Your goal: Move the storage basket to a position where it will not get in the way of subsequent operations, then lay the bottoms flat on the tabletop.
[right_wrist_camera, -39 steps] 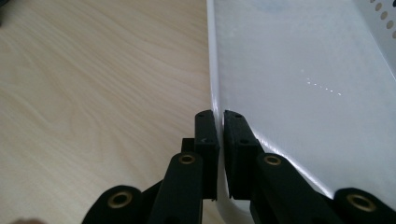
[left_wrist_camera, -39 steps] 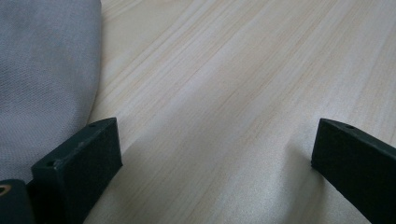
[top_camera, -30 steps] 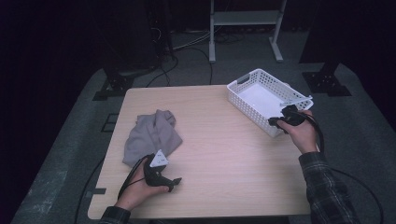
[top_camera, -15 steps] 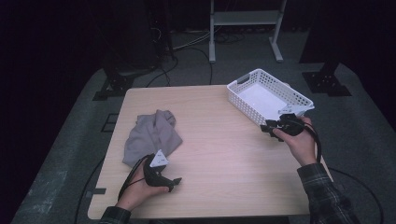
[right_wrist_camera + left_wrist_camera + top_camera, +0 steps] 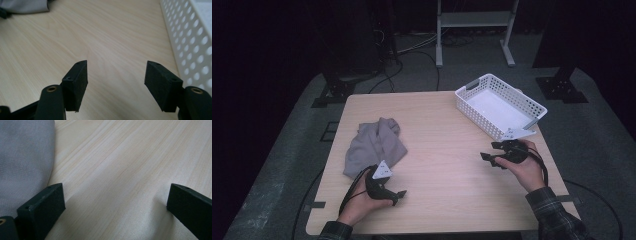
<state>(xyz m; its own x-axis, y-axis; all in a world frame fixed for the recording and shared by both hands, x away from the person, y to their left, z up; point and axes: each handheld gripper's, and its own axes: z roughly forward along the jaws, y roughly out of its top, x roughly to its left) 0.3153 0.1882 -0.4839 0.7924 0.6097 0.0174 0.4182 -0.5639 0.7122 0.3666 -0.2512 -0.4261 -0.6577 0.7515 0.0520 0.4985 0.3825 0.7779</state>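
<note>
A crumpled grey cloth (image 5: 374,145) lies on the left half of the wooden table (image 5: 442,180). My left gripper (image 5: 402,194) rests low by the table's front edge, just in front of the cloth, open and empty; the cloth (image 5: 22,162) lies past its left jaw. A white perforated basket (image 5: 499,105) stands at the table's back right, empty inside. My right gripper (image 5: 488,159) hovers just in front of the basket, pointing left. Its jaws have just been opening and nothing is between them; the basket's wall (image 5: 192,37) runs along its right side.
A white metal stand (image 5: 474,20) and cables (image 5: 412,47) sit on the dark floor behind the table. Bare wood lies between the cloth and the basket. The person's right plaid sleeve (image 5: 557,215) comes in at the bottom right.
The right hand has drawn back from the basket's near corner toward the table's front and left, and its jaws have spread apart. The left hand and the cloth have kept still.
</note>
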